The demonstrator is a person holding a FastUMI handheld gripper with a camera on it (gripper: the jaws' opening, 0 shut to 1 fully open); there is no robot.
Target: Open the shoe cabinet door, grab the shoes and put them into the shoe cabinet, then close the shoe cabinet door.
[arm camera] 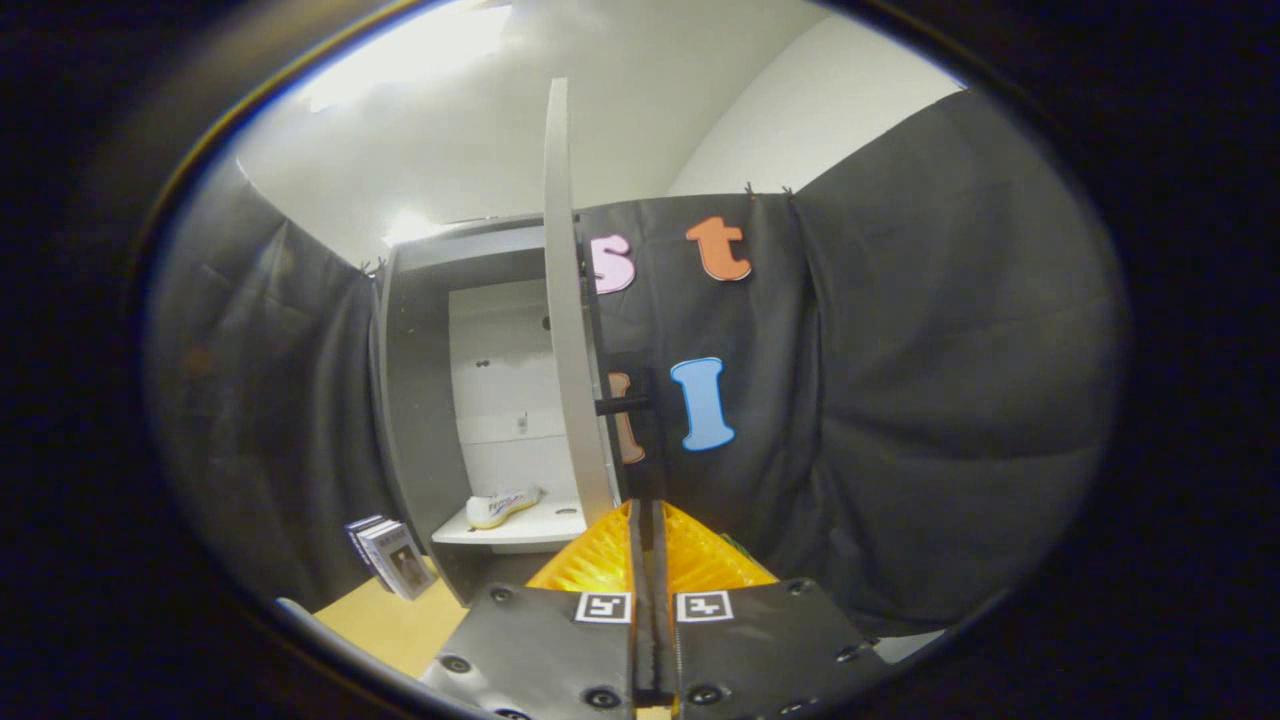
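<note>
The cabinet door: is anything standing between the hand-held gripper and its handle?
Nothing visible does. The hand-held gripper has its fingers closed together, holding nothing, just below the open cabinet door. The dark handle sticks out from the door's right face, above and beyond the fingertips. A shoe already lies on the shelf inside.

No words or numbers can be read. The gripper (648,510), its fingers pressed together with nothing between them, carries two square black-and-white coded markers (603,607) that hold patterns, not letters. Print on the covers of the books (392,556), left of the shoe cabinet (415,400), and on the shoe (503,506) inside it is too blurred to read.
</note>
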